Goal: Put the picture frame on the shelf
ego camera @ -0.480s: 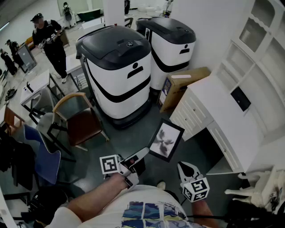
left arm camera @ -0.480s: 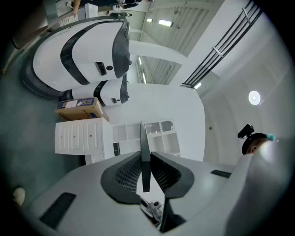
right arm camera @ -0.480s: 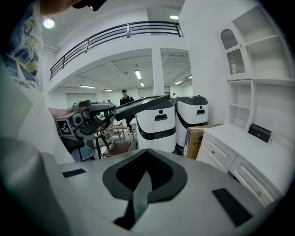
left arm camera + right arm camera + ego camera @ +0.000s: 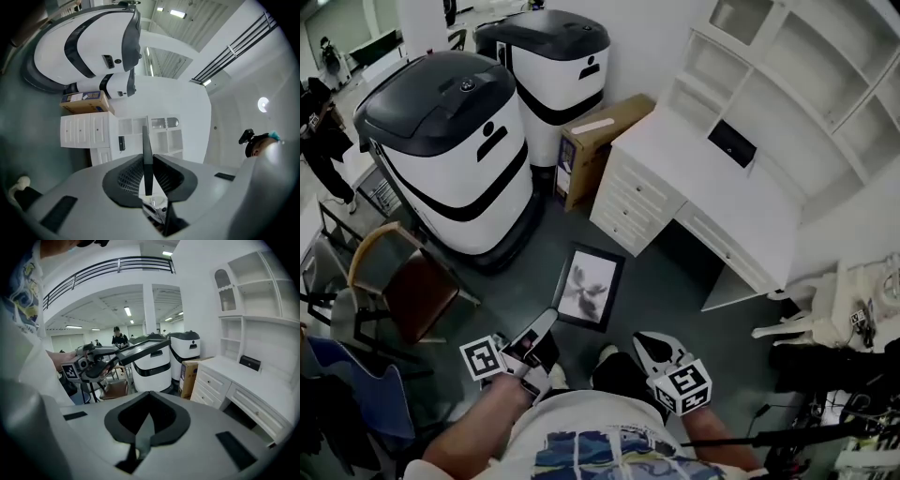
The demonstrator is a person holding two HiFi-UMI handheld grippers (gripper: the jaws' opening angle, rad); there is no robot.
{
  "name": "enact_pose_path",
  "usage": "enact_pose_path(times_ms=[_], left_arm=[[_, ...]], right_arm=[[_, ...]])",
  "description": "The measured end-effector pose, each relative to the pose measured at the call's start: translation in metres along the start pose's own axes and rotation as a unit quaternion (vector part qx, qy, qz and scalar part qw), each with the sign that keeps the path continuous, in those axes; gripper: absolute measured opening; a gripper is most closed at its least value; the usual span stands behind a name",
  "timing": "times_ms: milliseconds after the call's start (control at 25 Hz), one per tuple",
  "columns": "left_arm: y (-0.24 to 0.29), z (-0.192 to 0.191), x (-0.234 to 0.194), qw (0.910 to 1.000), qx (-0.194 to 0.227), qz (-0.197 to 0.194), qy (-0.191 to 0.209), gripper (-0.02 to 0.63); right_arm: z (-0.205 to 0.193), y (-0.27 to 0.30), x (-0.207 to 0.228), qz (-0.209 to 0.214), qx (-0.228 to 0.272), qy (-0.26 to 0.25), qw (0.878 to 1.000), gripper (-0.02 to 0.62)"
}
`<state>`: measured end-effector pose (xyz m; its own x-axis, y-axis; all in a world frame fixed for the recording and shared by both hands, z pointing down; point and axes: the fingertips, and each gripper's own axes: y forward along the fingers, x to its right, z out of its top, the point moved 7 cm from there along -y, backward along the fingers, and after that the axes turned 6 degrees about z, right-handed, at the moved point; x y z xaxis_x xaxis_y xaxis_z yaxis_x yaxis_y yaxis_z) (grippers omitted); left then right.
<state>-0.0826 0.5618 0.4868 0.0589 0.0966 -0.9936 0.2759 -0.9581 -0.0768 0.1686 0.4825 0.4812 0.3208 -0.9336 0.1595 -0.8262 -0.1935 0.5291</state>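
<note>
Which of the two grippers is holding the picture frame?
The left gripper: its jaws are shut on an edge of the picture frame. The right gripper has its jaws together with nothing between them.

Edge-on picture frame (image 4: 146, 137) in left gripper (image 4: 147, 163)

The grey floor (image 4: 675, 281) carries two white-and-black machines (image 4: 450, 150), a wooden chair (image 4: 398, 281) near its left edge, and a cardboard box (image 4: 595, 141) set between the farther machine and the white counter (image 4: 703, 178). At the counter's back edge, just below the white shelf (image 4: 787, 84), sits a small dark rectangular object (image 4: 732, 142). The shelf's visible compartments hold nothing.
</note>
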Motion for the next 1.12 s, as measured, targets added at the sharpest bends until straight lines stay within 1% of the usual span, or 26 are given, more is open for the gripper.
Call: enact_pose_path(times_ms=[160, 240, 320, 400, 520, 720, 800, 880, 1000, 1120], left_arm=[[0.024, 0.004, -0.011, 0.9997, -0.020, 0.001, -0.010, 0.071], [0.040, 0.012, -0.015, 0.9995, -0.029, 0.001, -0.011, 0.071], [0.058, 0.023, -0.018, 0.9994, -0.034, 0.003, -0.007, 0.071], [0.077, 0.034, -0.018, 0.9994, -0.033, 0.007, -0.001, 0.071], [0.110, 0.052, -0.014, 0.9994, -0.031, 0.014, 0.009, 0.071], [0.179, 0.087, -0.005, 0.9979, -0.049, 0.013, 0.039, 0.071], [0.208, 0.094, -0.004, 0.9975, -0.057, 0.008, 0.042, 0.071], [0.239, 0.099, -0.005, 0.9970, -0.067, 0.000, 0.039, 0.071], [0.282, 0.101, -0.009, 0.9959, -0.085, -0.004, 0.032, 0.071], [0.316, 0.105, -0.011, 0.9943, -0.103, -0.003, 0.030, 0.071]], right_arm=[[-0.002, -0.003, 0.015, -0.022, 0.000, 0.018, 1.000, 0.026], [0.002, 0.005, 0.028, -0.032, 0.005, 0.019, 0.999, 0.026], [0.006, 0.019, 0.045, -0.032, 0.013, 0.019, 0.999, 0.028], [0.014, 0.033, 0.067, -0.030, 0.021, 0.019, 0.999, 0.029], [0.039, 0.050, 0.106, -0.031, 0.038, 0.013, 0.999, 0.029], [0.075, 0.074, 0.169, -0.032, 0.070, 0.013, 0.997, 0.032], [0.081, 0.076, 0.192, -0.035, 0.075, 0.011, 0.997, 0.044], [0.084, 0.080, 0.215, -0.040, 0.075, 0.011, 0.996, 0.080], [0.084, 0.081, 0.247, -0.053, 0.073, 0.025, 0.996, 0.084], [0.082, 0.080, 0.266, -0.065, 0.076, 0.043, 0.994, 0.084]])
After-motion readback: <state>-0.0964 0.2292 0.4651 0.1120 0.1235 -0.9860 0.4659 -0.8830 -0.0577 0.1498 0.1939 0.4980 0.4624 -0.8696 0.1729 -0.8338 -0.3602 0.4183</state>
